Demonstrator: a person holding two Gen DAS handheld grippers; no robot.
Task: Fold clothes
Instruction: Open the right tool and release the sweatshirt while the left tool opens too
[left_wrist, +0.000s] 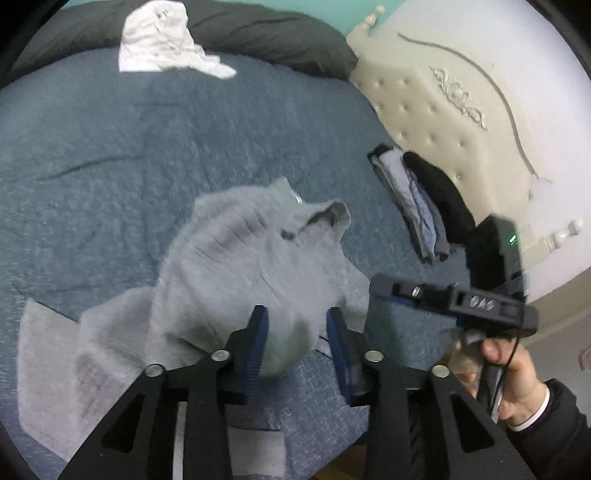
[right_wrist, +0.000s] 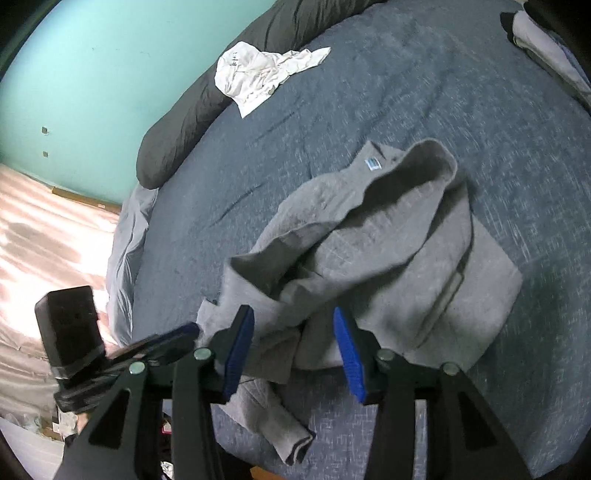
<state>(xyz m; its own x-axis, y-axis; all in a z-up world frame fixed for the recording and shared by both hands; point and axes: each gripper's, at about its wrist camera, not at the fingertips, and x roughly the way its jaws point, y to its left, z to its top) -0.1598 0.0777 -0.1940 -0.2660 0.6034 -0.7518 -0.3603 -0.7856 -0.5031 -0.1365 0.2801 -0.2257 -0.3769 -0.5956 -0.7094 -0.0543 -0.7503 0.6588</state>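
Grey fleece, thick and soft, makes up the sweatshirt (right_wrist: 369, 251) that lies in a loose heap on the bed (right_wrist: 332, 103), close to its near edge. One sleeve (right_wrist: 280, 424) trails toward that edge and ends in a ribbed cuff. The collar with a small blue label faces the far side of the bed.

I judge the cloth as light but bulky: it will sag and bunch when it is lifted, it will not slip easily from rubber pads, and it cannot break. Good places to hold seem to be the hem corners or the shoulder seams, where the fabric is doubled and firm.

The left tongs (left_wrist: 297, 339) stand partly open over a rounded fold of the sweatshirt, and the blue pads do not press on it. The right tongs (right_wrist: 293, 347) are also partly open above the heap near the sleeve, with cloth under the gap but nothing gripped. A hand (left_wrist: 513, 380) in a dark sleeve holds the right tool.

Farther out, a white garment (right_wrist: 258, 77) lies crumpled near the far edge, against a dark duvet roll (right_wrist: 192, 110). A small stack of folded clothes (left_wrist: 417, 206) sits at the side by the cream padded headboard (left_wrist: 424, 110).
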